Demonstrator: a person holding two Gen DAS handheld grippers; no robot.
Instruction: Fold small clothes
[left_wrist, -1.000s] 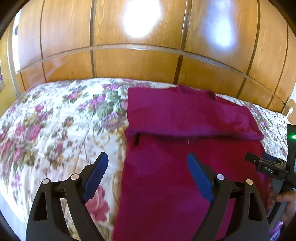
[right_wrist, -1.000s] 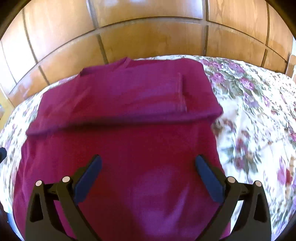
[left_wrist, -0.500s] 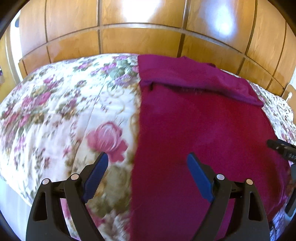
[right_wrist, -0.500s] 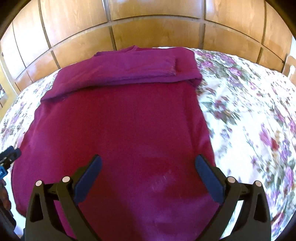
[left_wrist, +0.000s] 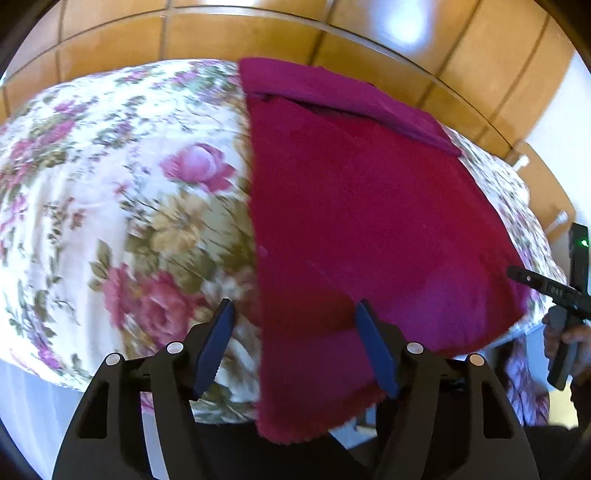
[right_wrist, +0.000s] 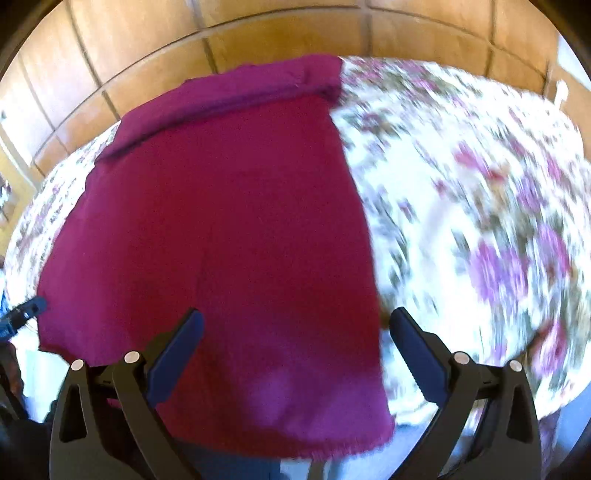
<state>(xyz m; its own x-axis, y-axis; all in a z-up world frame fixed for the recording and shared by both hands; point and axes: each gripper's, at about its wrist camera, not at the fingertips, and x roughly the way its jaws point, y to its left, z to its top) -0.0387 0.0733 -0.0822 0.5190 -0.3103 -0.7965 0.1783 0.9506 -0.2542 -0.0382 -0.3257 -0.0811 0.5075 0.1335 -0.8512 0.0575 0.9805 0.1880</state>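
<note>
A magenta knit garment (left_wrist: 354, 206) lies flat on a floral bedspread (left_wrist: 122, 192), its far end folded over; it also shows in the right wrist view (right_wrist: 229, 229). Its near hem hangs over the bed's front edge. My left gripper (left_wrist: 295, 343) is open, its jaws straddling the garment's near left corner, the right blue pad (left_wrist: 373, 350) over the cloth. My right gripper (right_wrist: 295, 354) is open wide, straddling the garment's near right corner. The right gripper's body (left_wrist: 554, 291) shows at the left view's right edge, and the left gripper's tip (right_wrist: 22, 310) at the right view's left edge.
A wooden panelled headboard (left_wrist: 258, 33) stands behind the bed. The floral bedspread (right_wrist: 480, 206) spreads to both sides of the garment. The bed's front edge (left_wrist: 55, 373) drops off just before the grippers. A wooden side piece (left_wrist: 546, 192) stands at the right.
Both grippers have drawn back from over the garment to its near hem at the bed's front edge. The left gripper's jaws have narrowed somewhat. Both views are motion-blurred.
</note>
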